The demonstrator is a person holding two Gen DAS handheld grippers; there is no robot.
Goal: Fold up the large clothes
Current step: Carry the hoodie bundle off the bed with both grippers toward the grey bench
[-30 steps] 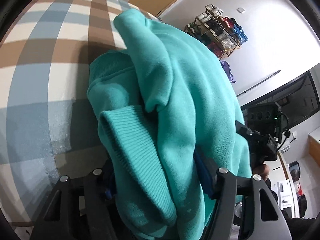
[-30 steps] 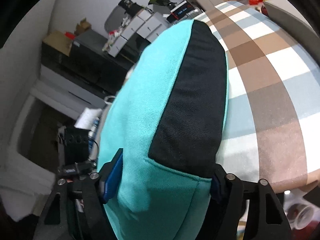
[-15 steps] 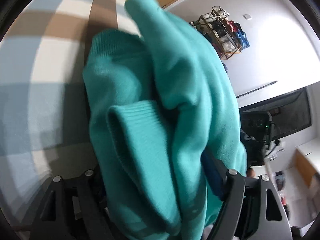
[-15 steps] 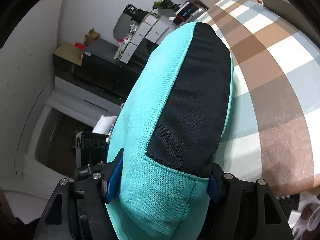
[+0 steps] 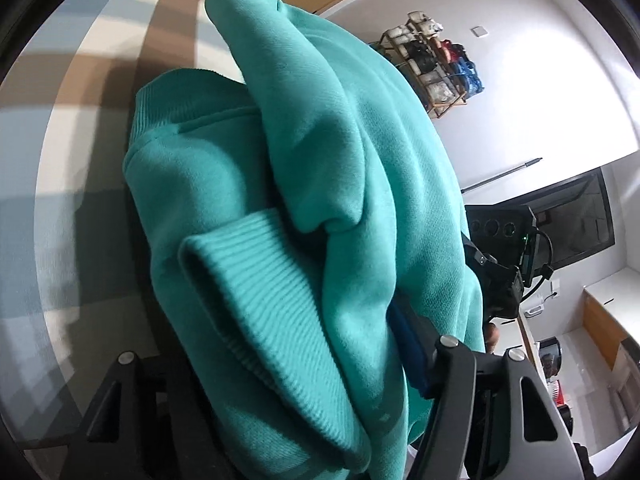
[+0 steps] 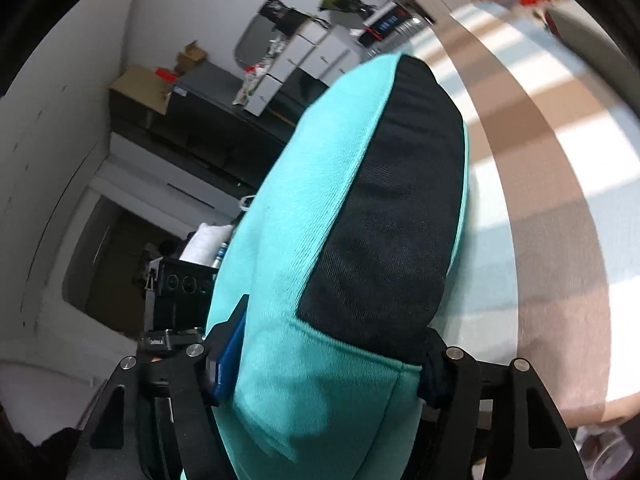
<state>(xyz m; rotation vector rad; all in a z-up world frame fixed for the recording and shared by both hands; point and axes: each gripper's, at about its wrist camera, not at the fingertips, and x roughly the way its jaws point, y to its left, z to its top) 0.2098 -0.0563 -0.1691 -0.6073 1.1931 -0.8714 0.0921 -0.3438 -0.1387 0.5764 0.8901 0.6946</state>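
Note:
A teal sweatshirt [image 5: 328, 184] fills the left wrist view, bunched in thick folds with a ribbed cuff [image 5: 264, 300] in front. My left gripper [image 5: 288, 364] is shut on the sweatshirt and holds it above the checked cloth. In the right wrist view the same sweatshirt [image 6: 304, 248] shows teal with a black panel [image 6: 392, 220]. My right gripper [image 6: 328, 360] is shut on it too. The other gripper's body shows past the cloth in each view.
A brown, blue and white checked tablecloth [image 5: 92, 92] lies under the garment, and shows in the right wrist view [image 6: 552, 216]. A shelf rack [image 5: 436, 68] stands by the far wall. Dark cabinets with boxes [image 6: 224, 112] stand to the left.
Both grippers have lifted and swung with the sweatshirt; the cloth below has shifted and blurred in both views. Both grips have stayed shut on the garment.

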